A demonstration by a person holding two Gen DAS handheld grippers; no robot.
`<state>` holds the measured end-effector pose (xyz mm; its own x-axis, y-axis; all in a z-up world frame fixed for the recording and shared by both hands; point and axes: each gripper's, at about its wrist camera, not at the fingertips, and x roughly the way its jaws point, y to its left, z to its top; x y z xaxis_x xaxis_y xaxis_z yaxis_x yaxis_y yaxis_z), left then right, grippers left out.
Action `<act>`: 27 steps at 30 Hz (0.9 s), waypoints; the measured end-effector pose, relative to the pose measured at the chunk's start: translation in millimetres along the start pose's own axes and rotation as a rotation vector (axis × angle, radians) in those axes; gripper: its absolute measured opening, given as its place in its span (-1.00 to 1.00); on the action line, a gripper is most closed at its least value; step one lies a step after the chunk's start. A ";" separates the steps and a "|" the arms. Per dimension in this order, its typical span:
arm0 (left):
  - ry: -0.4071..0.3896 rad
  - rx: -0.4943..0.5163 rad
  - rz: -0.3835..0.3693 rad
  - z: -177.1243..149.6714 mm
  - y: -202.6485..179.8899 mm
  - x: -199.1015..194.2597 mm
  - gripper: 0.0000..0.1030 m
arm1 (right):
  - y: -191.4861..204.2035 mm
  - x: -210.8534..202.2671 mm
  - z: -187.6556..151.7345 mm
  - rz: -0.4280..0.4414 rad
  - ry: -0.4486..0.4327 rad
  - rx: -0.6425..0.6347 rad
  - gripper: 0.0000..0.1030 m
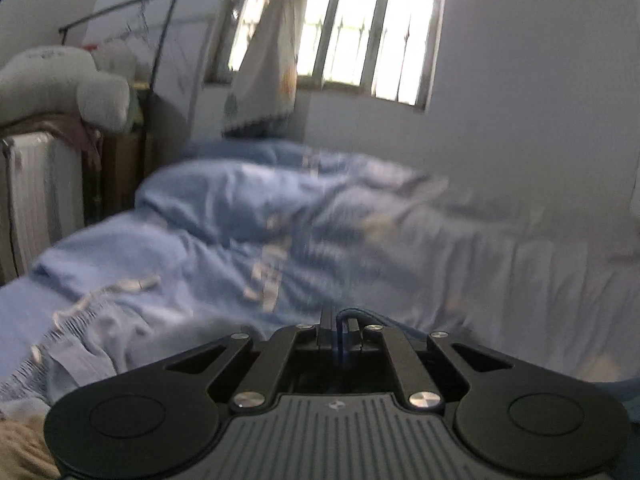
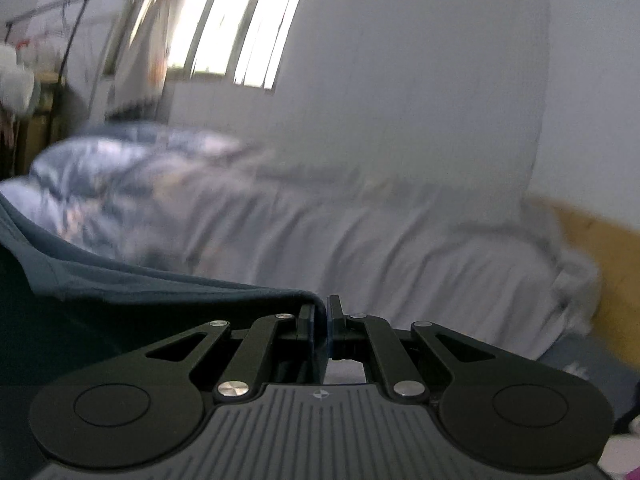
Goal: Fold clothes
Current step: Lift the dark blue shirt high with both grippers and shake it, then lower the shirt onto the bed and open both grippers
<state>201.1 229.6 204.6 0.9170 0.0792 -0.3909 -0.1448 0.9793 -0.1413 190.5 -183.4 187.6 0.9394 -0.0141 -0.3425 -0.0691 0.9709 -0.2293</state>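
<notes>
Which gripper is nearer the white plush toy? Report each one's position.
Left. The left gripper has the white plush toy large, ahead to its left. From the right gripper it sits small at the far left edge. Both clamp a dark blue garment.

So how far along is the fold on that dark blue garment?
Done: both hand-held grippers, left and right, are shut on the dark blue garment. In hand: it hangs between them above the bed. Left: laying it down and folding; no fold visible yet.
</notes>
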 end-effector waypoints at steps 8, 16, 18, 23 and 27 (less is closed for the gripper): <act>0.109 0.075 0.043 -53.0 2.7 79.4 -0.96 | 32.7 80.5 -49.9 0.034 0.133 -0.044 -0.95; 0.173 0.106 0.030 -84.8 6.5 109.9 -0.81 | 46.3 126.6 -77.4 0.043 0.265 -0.059 -0.81; 0.169 0.101 0.008 -91.1 9.5 104.4 -0.50 | 47.4 124.3 -82.1 0.031 0.265 -0.071 -0.37; 0.170 0.065 -0.079 -107.0 15.1 72.9 -0.01 | 37.3 81.8 -95.6 0.032 0.233 -0.023 -0.15; 0.215 -0.021 -0.167 -117.5 16.6 46.2 0.14 | 27.5 31.1 -105.9 0.017 0.199 0.068 -0.02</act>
<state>197.4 227.6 77.3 0.8293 -0.1264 -0.5443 -0.0082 0.9712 -0.2381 182.3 -182.5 74.2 0.8530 -0.0383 -0.5205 -0.0546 0.9853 -0.1621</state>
